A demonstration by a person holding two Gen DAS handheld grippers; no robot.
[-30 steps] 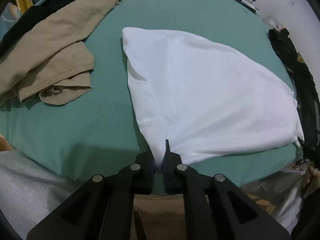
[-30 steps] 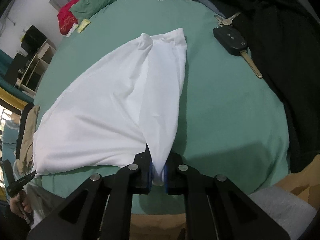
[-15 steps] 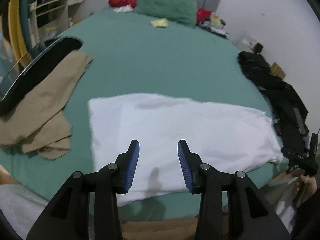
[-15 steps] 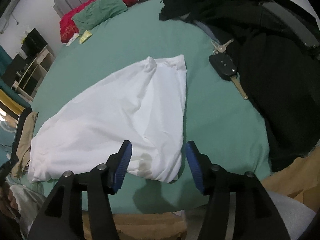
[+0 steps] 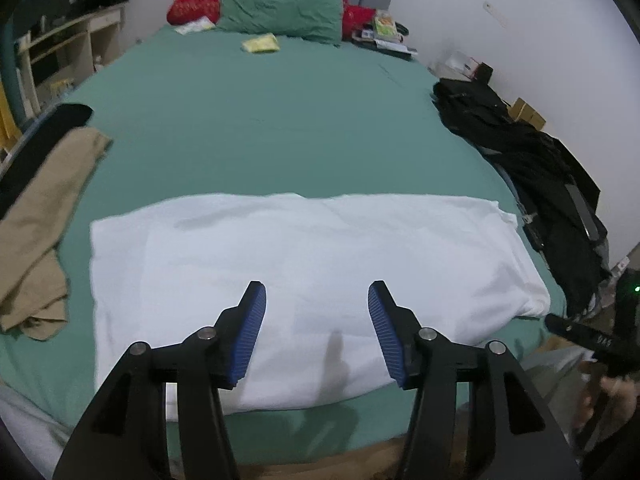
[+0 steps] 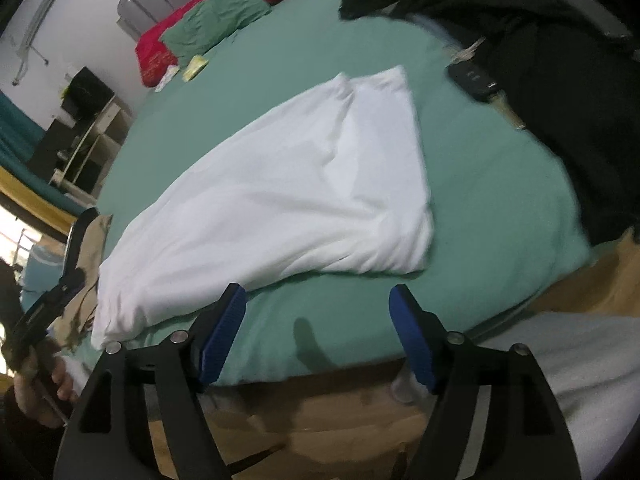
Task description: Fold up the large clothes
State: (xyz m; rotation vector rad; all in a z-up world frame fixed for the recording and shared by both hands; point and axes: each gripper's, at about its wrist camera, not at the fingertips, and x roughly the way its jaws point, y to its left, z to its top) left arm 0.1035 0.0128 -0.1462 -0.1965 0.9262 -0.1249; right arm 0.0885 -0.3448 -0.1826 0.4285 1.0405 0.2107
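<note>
Both grippers, left (image 5: 316,300) and right (image 6: 318,304): jaws just opened, empty | shirt (image 5: 304,280) on bed (image 5: 260,128) | risk: pinching one layer undoes fold

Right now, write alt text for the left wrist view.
A folded white garment lies flat on a green bed, with the left gripper above its near edge, jaws open and empty. Tan clothes lie left, black clothes right.

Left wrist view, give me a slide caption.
Open left gripper above the folded white garment on the green bed.
</note>
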